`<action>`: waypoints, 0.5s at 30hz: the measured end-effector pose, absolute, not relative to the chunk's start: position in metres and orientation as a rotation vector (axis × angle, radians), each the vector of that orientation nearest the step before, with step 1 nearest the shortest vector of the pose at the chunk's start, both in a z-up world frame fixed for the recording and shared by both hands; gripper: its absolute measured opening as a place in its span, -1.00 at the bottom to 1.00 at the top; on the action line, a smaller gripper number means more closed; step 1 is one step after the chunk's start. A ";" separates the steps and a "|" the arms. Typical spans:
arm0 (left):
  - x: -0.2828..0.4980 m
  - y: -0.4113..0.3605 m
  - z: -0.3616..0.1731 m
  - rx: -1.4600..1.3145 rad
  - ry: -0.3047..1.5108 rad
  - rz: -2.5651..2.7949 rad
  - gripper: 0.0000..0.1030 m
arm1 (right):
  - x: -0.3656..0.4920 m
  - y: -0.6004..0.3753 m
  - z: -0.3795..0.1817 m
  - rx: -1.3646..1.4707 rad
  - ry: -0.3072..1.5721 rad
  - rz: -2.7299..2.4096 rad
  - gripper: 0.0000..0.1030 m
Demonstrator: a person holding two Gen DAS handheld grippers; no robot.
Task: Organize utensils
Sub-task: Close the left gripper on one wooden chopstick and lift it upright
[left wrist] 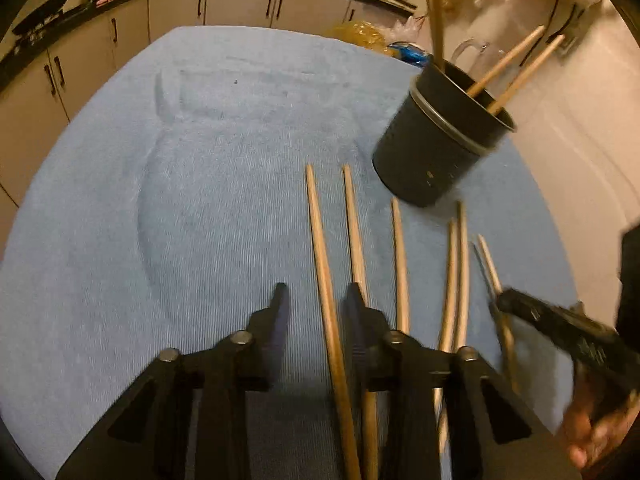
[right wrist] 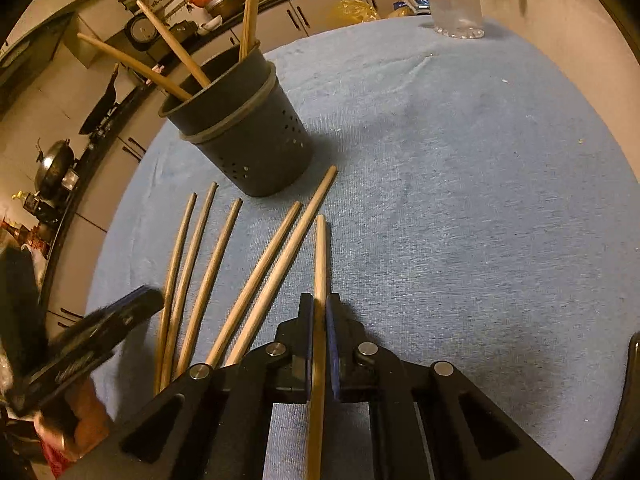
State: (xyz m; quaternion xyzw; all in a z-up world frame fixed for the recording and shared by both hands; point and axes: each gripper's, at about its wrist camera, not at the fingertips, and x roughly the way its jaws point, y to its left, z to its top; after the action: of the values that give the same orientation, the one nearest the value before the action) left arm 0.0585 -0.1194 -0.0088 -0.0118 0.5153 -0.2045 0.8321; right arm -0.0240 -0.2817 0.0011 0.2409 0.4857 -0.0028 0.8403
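Left gripper [left wrist: 316, 292] hangs open over the blue towel [left wrist: 200, 200], jaws straddling one loose chopstick [left wrist: 326, 280], pads not pressing — looks lined up for a pick. Five more loose chopsticks [right wrist: 208, 272] lie fanned just short of the holder [right wrist: 248, 132], probably staged for loading; it already has four. Right gripper [right wrist: 320, 304] is clamped on a chopstick [right wrist: 320, 248], tip toward the holder.

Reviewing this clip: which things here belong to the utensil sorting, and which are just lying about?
Part of the job:
- loose chopsticks on the cloth
- chopstick clamped in the right gripper
- black holder, some chopsticks already inside
- left gripper

Lying about:
- clear glass jug
- yellow bag
- wok on the counter
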 end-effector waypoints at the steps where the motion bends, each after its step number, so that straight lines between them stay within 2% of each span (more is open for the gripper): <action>1: 0.064 -0.123 -0.009 -0.019 1.103 -0.430 -0.59 | -0.024 -0.282 0.002 0.513 1.021 -0.003 -0.87; 5: 0.087 -0.144 -0.008 0.056 1.131 -0.405 -0.66 | -0.025 -0.283 0.008 0.518 0.998 0.011 -0.87; 7: 0.092 -0.148 -0.007 0.083 1.127 -0.379 -0.87 | -0.025 -0.284 0.009 0.524 0.990 0.014 -0.87; 12: 0.079 -0.135 -0.009 0.017 1.110 -0.430 -0.88 | -0.028 -0.281 0.016 0.529 0.957 0.031 -0.87; 15: 0.058 -0.122 0.001 -0.031 1.034 -0.466 -0.88 | -0.031 -0.278 0.022 0.533 0.922 0.054 -0.86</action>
State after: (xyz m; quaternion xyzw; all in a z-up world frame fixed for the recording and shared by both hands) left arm 0.0581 -0.1216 0.0009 -0.0145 0.4896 -0.2207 0.8434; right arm -0.0314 -0.2781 0.0222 0.2541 0.4396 0.0257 0.8611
